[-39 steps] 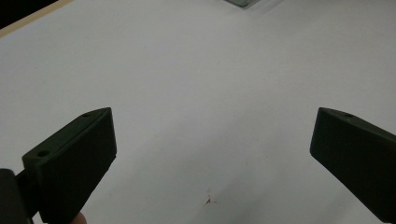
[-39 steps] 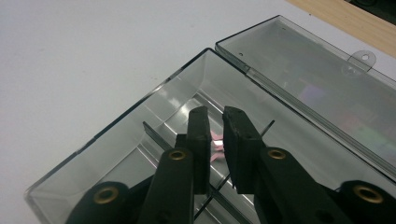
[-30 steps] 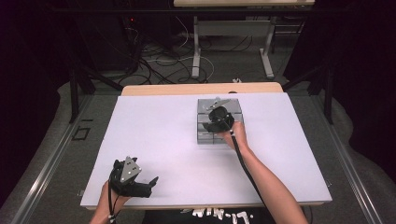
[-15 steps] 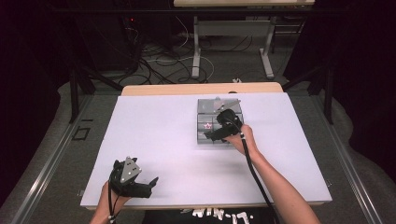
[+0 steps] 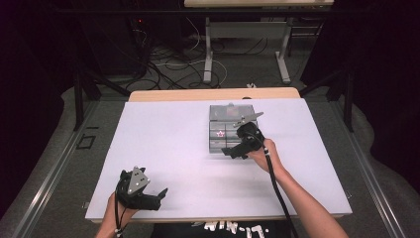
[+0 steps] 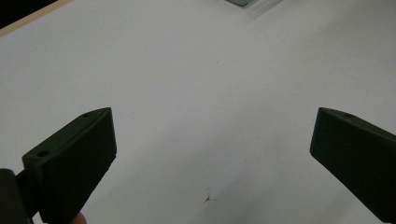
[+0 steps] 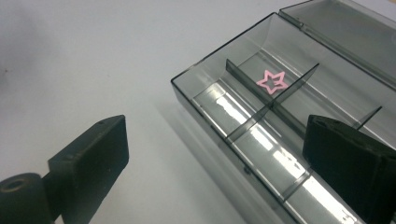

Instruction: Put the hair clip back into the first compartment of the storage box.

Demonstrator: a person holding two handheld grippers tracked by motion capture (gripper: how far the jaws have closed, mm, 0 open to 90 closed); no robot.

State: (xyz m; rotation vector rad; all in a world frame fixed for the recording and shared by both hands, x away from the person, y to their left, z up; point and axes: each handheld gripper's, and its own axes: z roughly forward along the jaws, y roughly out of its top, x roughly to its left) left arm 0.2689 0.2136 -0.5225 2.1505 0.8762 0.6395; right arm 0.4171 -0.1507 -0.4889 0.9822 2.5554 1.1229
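Observation:
A smoky clear compartment box [image 5: 215, 145] stands open at the middle of the white table [image 5: 163, 144], its lid [image 5: 230, 112] folded back. A small pink star [image 5: 221, 134] lies loose in one compartment [image 7: 272, 80]. My right gripper [image 5: 230, 152] hovers at the box's near edge, level with the box front [image 7: 187, 93]. Its jaws have just been opening and now stand wide, nothing between them [image 7: 217, 123]. My left gripper [image 5: 159, 198] rests open near the table's front left corner, over bare tabletop [image 6: 212, 116].
A wooden strip [image 5: 213, 94] runs along the table's far edge. Beyond it, cables [image 5: 163, 59] lie on the floor around the legs of another table [image 5: 208, 49]. The box's other compartments [image 7: 261, 140] hold nothing that I can see.
My right gripper has drawn back from above the box toward the near side, and its jaws have spread wider. The pink star now shows uncovered in its compartment. The left gripper has kept still.

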